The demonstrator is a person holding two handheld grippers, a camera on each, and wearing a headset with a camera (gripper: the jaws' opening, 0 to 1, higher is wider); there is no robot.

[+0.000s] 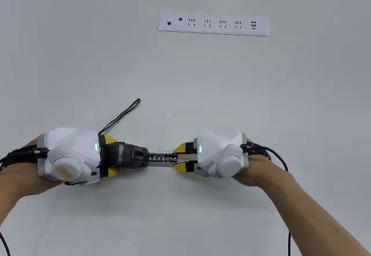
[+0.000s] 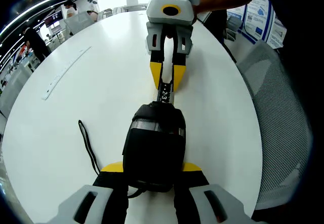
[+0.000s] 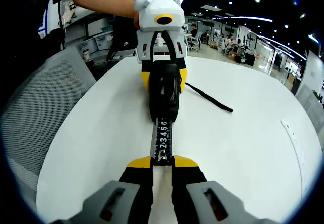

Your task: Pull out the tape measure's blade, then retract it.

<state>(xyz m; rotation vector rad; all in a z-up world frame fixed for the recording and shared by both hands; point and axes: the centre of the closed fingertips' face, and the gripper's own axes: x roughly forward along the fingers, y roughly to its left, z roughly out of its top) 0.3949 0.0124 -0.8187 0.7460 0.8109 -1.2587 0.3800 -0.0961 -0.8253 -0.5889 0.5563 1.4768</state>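
1. I have the tape measure lying on the near part of the counter, left of centre. Its black case sits between the fingers of the left gripper, which are clamped on its two sides.
2. The right gripper faces it head-on from the right. Its yellow fingers are pressed together on the free end of the blade.
3. In the right gripper view, a short run of blade shows, printed with low numbers. It lies straight and flat between my fingertips and the mouth of the case.
4. The key relation is that the blade's long axis runs left to right across the counter, in line with both grippers. The two noses point at each other along that line.
5. I judge that any pull has to go straight right along this axis while the left gripper keeps the case put. A retract would run back left along the same line. Drifting near or far would, I think, kink the blade at the mouth.
6. The two grippers are close together, so I reckon most of the blade is inside the case.
7. The case's black strap trails away to the far side, clear of the blade. The power strip lies well apart at the far end.
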